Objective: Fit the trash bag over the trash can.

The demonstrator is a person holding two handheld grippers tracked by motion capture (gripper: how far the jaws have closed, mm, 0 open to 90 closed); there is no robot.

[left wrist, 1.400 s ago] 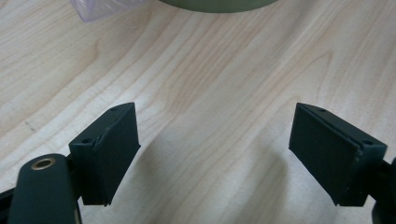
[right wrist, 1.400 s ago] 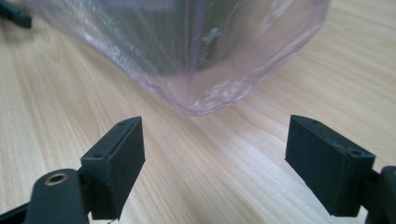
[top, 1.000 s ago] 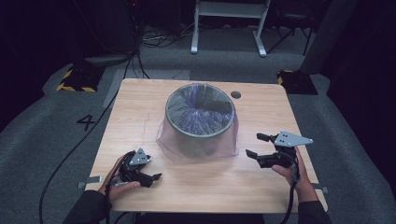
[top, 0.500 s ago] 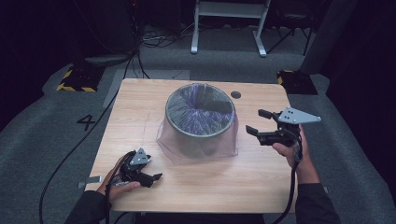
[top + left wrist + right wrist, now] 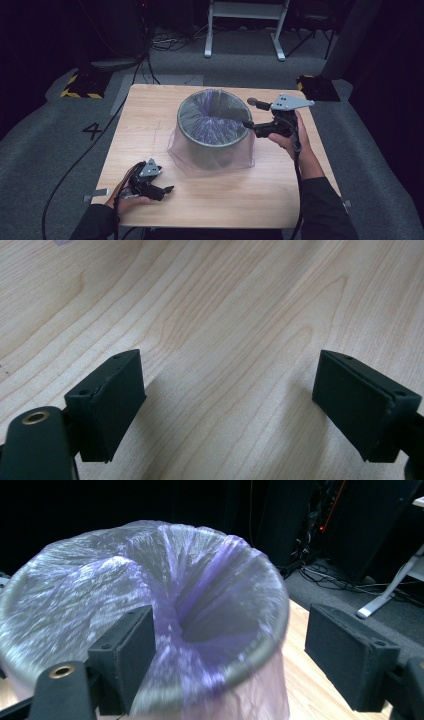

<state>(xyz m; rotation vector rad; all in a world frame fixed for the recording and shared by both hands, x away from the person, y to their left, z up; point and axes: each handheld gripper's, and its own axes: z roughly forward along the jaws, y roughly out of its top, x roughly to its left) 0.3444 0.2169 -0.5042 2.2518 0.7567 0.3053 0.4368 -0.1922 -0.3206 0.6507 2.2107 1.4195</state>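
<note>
A round grey bin [image 5: 212, 131] lined with a translucent purple bag stands at the middle of the wooden table [image 5: 150, 115]. The bag's skirt drapes down the outside onto the table. My right gripper [image 5: 250, 113] hovers at the bin's right rim, pointing left at it, jaws open. In the right gripper view the bag-covered rim [image 5: 220, 672] lies low between the open right gripper [image 5: 230, 617], and the pads are not pressing on it. My left gripper [image 5: 167, 189] rests near the front left of the table, open, with bare wood between the left gripper [image 5: 230, 365] jaws.
The table's front and right parts are bare wood. Beyond the table is grey carpet with a "4" mark [image 5: 93, 131], a yellow-and-black striped base [image 5: 80, 86], cables, and a white frame's legs [image 5: 244, 30] at the back.
My right gripper has risen from the table's front right and moved in to the bin's right rim. The left gripper has stayed put, still open.
</note>
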